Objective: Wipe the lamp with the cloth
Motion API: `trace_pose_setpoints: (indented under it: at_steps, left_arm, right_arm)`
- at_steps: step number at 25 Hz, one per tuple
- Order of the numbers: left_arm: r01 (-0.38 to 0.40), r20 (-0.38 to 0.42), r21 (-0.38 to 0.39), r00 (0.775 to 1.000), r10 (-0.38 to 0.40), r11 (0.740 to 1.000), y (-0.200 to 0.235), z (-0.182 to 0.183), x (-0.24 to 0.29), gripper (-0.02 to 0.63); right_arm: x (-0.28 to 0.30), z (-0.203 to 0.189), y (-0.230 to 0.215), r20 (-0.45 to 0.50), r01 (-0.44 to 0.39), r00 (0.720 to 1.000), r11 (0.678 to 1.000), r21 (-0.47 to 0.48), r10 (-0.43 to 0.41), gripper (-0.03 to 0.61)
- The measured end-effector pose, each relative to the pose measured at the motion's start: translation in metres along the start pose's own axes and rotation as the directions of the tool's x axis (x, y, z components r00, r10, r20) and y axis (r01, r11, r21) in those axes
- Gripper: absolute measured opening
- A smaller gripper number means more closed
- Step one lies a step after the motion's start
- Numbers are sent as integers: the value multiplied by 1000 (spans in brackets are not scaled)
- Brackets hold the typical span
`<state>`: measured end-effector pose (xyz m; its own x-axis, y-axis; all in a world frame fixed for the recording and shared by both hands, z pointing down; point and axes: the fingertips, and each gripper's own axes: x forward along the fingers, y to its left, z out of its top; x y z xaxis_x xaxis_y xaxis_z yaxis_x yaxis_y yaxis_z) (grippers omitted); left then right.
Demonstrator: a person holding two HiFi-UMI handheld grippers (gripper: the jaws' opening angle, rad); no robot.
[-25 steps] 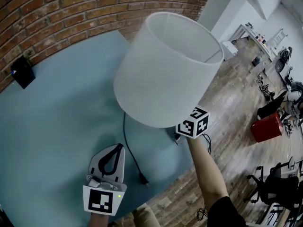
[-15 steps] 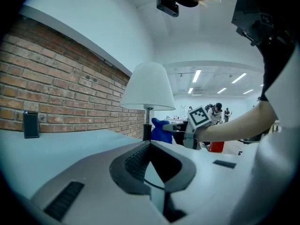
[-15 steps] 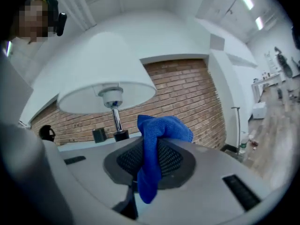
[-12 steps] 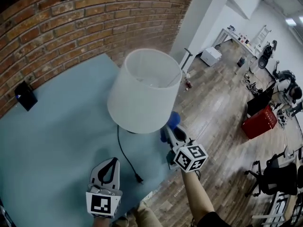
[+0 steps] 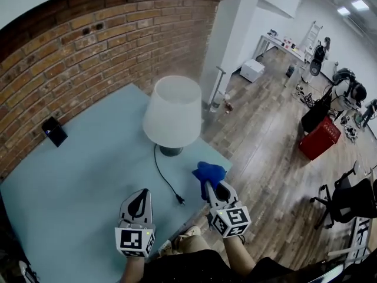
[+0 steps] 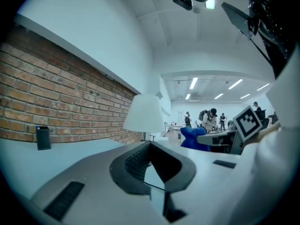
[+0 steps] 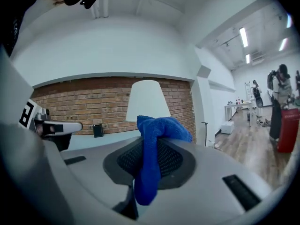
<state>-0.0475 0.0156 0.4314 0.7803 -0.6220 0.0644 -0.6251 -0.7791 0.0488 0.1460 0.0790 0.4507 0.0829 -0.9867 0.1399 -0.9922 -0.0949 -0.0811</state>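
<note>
A lamp with a white shade [image 5: 172, 111] stands on the pale blue table [image 5: 76, 175], near its right end by the brick wall. It shows too in the left gripper view as the white shade [image 6: 146, 113] and in the right gripper view as the shade [image 7: 148, 100]. A blue cloth [image 5: 208, 172] is pinched in my right gripper [image 5: 212, 187], which is shut on it, a little in front of the lamp. The cloth [image 7: 152, 149] hangs down between the jaws. My left gripper [image 5: 139, 201] is shut and empty over the table's front edge.
The lamp's black cord [image 5: 165, 180] runs across the table and ends in a plug near the front edge. A small black box [image 5: 54, 131] stands by the brick wall [image 5: 88, 58]. To the right lie wooden floor, a red box [image 5: 320, 137] and office chairs.
The view has drawn back from the lamp, which now looks small and far. My right gripper has come away from under the shade, and the blue cloth now shows in its jaws.
</note>
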Motion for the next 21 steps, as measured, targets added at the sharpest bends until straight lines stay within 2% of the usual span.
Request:
trace_pose_setpoints:
  at_steps: [4,9,16,21]
  left_arm:
    - [24,32,-6,999,-24,1000,-8,14,-14,9]
    - [43,28,-8,999,-43,999,-17,17,-23,9]
    - [79,27,12,997,-79,997,-30,17,-21,9]
    - [90,13,25,996,-90,996,-37,13,-22,9]
  right_arm:
    - [-13,5,18,-18,11,1000,994,-110,-13,61]
    - [-25,14,24,10,7,1000,997,-82,-6,61]
    - [-34,13,28,13,8,1000,996,-93,-7,61]
    - [-40,7,22,6,24,1000,998,-58,-24,61]
